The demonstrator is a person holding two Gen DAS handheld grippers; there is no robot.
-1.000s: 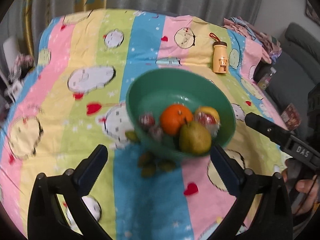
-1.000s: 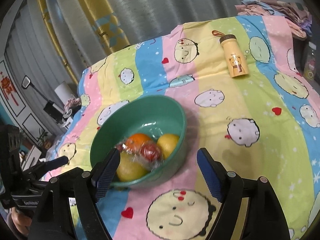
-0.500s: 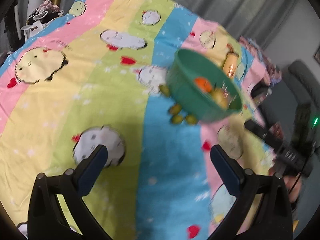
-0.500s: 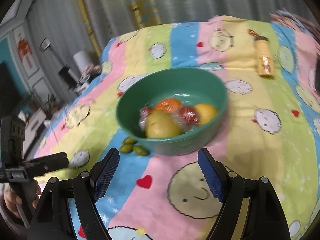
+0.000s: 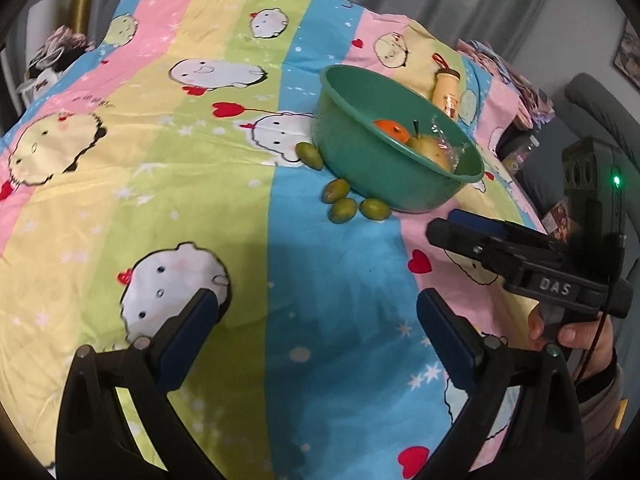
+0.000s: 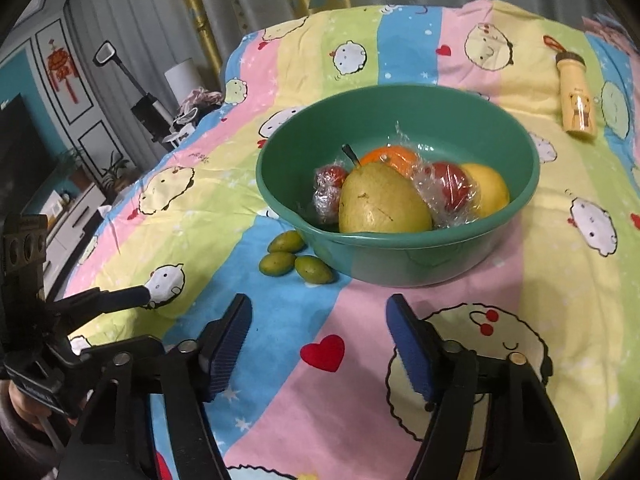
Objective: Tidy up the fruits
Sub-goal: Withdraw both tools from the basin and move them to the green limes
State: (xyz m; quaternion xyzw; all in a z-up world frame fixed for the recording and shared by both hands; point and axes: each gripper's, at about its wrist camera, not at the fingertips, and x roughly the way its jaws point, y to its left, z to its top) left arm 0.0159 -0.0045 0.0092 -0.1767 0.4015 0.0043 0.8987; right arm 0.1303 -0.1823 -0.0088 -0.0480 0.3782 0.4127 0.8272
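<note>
A green bowl sits at centre frame on the striped bedsheet, holding a pear, an orange, a lemon and slippery-looking film-wrapped red fruit. Small green fruits lie against its lower-left wall; they look firm, light and apt to roll, best pinched across the short axis. The right gripper and left gripper both gape wide, empty. "DAS" is legible on the right gripper's body.

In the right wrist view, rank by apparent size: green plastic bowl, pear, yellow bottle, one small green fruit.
1. Green plastic bowl
2. Yellow-green pear
3. Yellow cartoon-print bottle, though it lies farther off, so its true size is unsure
4. Small green oval fruit
</note>
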